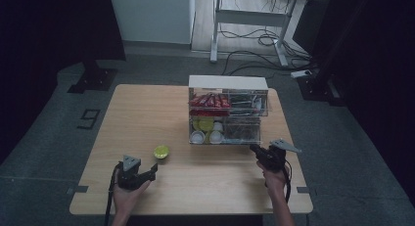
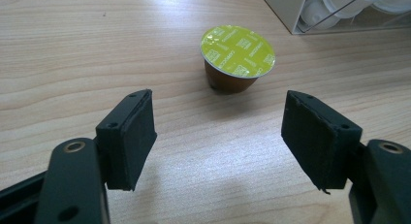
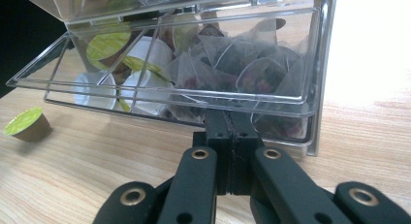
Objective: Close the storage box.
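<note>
The left gripper [image 2: 220, 136] holds its jaws apart over the desk [image 2: 72, 49], the green-lidded capsule [image 2: 237, 56] standing just ahead between them. The right gripper [image 3: 231, 122] has its jaws pressed together, tips against the clear organizer's [image 3: 310, 78] tilted-out drawer [image 3: 160, 95].

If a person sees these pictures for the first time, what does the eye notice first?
Probably the clear organizer box at the table's far middle, packed with capsules and tea bags. Next, the lone green-lidded capsule on the wood, just ahead of the open left gripper. The right gripper, shut, is at the box's lower front flap.
</note>
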`<action>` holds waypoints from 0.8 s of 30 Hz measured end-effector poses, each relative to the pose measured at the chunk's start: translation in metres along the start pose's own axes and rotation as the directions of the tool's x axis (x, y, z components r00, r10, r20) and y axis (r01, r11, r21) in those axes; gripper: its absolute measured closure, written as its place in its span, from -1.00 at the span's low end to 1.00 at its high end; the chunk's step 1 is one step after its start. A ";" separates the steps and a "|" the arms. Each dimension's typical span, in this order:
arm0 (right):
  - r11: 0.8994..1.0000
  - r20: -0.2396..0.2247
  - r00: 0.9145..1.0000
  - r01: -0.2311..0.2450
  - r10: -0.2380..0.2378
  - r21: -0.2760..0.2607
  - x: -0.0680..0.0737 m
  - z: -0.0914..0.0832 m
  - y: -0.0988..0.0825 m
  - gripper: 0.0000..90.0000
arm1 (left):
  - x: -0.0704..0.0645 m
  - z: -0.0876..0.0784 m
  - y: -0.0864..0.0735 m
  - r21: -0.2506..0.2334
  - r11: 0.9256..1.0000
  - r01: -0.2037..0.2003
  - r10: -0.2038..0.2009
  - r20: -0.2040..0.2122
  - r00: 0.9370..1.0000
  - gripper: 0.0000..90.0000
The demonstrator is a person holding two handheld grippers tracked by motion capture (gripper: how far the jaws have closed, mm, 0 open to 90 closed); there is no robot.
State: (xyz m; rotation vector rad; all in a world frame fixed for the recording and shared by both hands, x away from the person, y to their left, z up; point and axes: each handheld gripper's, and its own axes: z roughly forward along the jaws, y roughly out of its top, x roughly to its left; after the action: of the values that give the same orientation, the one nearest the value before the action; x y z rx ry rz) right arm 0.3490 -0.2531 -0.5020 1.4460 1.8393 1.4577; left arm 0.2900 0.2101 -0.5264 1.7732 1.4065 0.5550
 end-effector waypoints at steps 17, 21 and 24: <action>0.997 0.012 1.000 -0.011 0.010 0.075 -0.007 0.007 -0.007 0.95 | 0.003 0.000 -0.001 0.007 1.000 0.013 -0.013 -0.004 1.000 -0.37; 0.995 0.006 1.000 -0.009 0.008 0.096 -0.006 0.009 -0.009 0.94 | 0.004 0.000 -0.001 0.009 1.000 0.014 -0.014 -0.002 1.000 -0.38; 0.995 0.001 1.000 -0.007 0.007 0.099 -0.005 0.010 -0.009 0.93 | 0.004 0.001 -0.002 0.011 1.000 0.016 -0.016 -0.002 1.000 -0.38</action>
State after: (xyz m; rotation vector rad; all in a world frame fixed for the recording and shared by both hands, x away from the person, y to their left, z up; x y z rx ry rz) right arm 0.3546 -0.2517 -0.5150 1.5000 1.9323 1.3874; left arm 0.2907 0.2133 -0.5288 1.7697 1.4260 0.5415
